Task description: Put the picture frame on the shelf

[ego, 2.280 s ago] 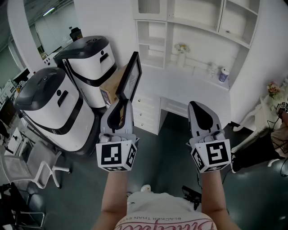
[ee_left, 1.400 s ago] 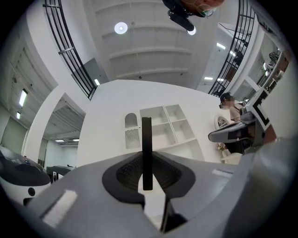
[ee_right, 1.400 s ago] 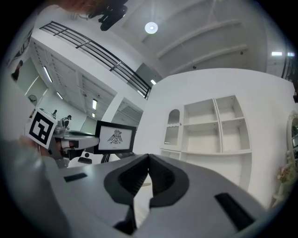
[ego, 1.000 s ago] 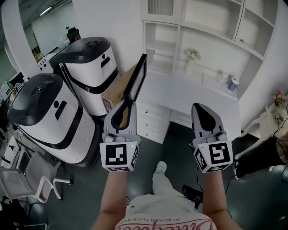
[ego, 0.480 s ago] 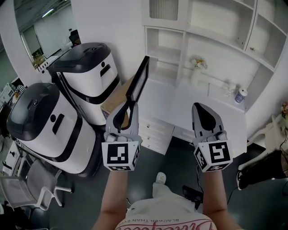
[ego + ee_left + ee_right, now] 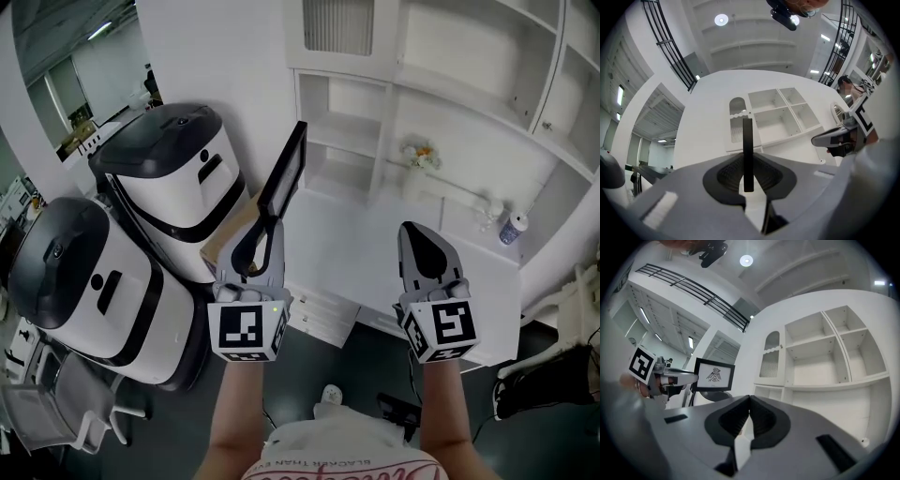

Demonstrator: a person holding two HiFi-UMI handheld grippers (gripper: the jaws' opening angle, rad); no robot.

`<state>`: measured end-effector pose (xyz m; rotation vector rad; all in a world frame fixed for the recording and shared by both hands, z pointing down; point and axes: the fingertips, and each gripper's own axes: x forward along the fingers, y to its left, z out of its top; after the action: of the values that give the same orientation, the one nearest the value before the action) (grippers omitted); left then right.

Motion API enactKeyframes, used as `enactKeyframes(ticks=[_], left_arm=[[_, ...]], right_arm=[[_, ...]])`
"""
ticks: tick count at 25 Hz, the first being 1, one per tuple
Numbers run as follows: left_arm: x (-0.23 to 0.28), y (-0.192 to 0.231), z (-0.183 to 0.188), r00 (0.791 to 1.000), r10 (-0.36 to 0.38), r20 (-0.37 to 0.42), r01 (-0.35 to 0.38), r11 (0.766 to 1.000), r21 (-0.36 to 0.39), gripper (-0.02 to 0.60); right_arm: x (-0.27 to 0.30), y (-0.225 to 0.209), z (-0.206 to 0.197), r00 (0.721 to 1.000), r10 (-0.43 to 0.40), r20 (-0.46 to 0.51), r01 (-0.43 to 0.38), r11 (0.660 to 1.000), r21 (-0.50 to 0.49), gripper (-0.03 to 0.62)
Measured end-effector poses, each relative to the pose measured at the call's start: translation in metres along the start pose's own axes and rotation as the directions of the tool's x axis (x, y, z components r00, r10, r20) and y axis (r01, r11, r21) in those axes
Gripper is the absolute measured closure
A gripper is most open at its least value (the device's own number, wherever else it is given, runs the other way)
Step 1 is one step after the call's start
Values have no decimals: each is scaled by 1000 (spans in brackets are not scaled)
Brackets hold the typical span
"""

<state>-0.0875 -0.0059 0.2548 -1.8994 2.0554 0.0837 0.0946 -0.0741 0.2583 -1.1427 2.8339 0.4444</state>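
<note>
The black picture frame stands upright and slightly tilted, with my left gripper shut on its lower edge. In the left gripper view the frame shows edge-on between the pads. Its printed front shows in the right gripper view, beside the left gripper. My right gripper is shut with nothing in it, level with the left one, over the white desk. The white shelf unit with open compartments rises just ahead, and its shelves fill the right gripper view.
Two large white-and-black machines stand at the left, with a cardboard box against the desk. A small flower vase and a cup sit on the desk's back ledge. Drawers sit below the desk top.
Both grippers have moved forward together toward the desk and shelf unit, which now look nearer. The frame stays in the left gripper, at the same tilt.
</note>
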Motion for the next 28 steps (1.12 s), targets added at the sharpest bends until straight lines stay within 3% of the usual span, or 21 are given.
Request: enactKeyframes(ticks=[12, 28], left_arm=[[68, -10, -19, 1000, 2, -17, -2, 1000, -3, 515], [144, 11, -48, 997, -78, 0, 78, 994, -76, 515]], right_arm=[[43, -42, -26, 1000, 16, -15, -16, 999, 37, 586], [95, -72, -43, 996, -79, -29, 80, 996, 42, 586]])
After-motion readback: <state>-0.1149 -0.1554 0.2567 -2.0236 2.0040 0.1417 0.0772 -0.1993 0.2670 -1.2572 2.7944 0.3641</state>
